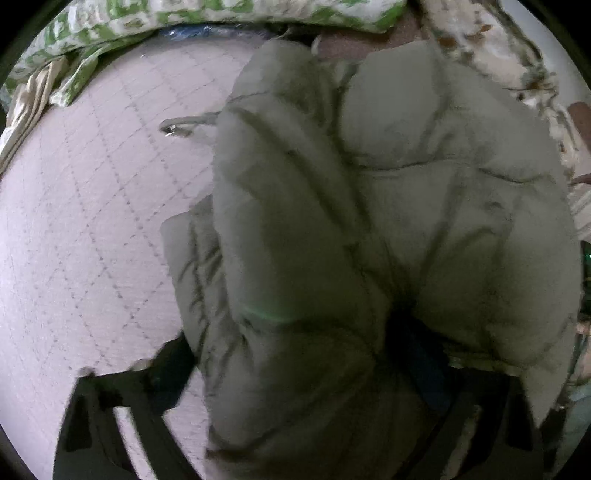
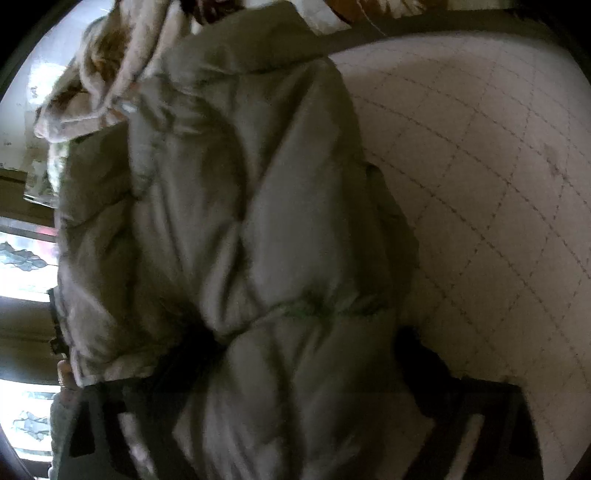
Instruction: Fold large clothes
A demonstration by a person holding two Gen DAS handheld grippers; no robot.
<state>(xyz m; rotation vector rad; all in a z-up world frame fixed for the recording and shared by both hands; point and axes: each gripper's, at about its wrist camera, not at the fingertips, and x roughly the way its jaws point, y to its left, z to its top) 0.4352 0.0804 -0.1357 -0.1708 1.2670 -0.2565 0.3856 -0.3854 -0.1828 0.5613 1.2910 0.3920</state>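
Note:
A bulky grey-green puffer jacket lies bunched on a pale quilted bed. In the left wrist view my left gripper has a thick fold of the jacket filling the gap between its dark fingers, and creases run out from the right finger. The right wrist view shows the same jacket bulging between the fingers of my right gripper, which pinches another thick fold. The padding hides most of both grippers' pads. A drawstring with a metal tip trails onto the bed.
Green-and-white patterned bedding lies along the far edge of the bed. A beige floral blanket is heaped beside the jacket's collar. Bare quilted bed stretches to the right of the jacket. Bright windows show at the left.

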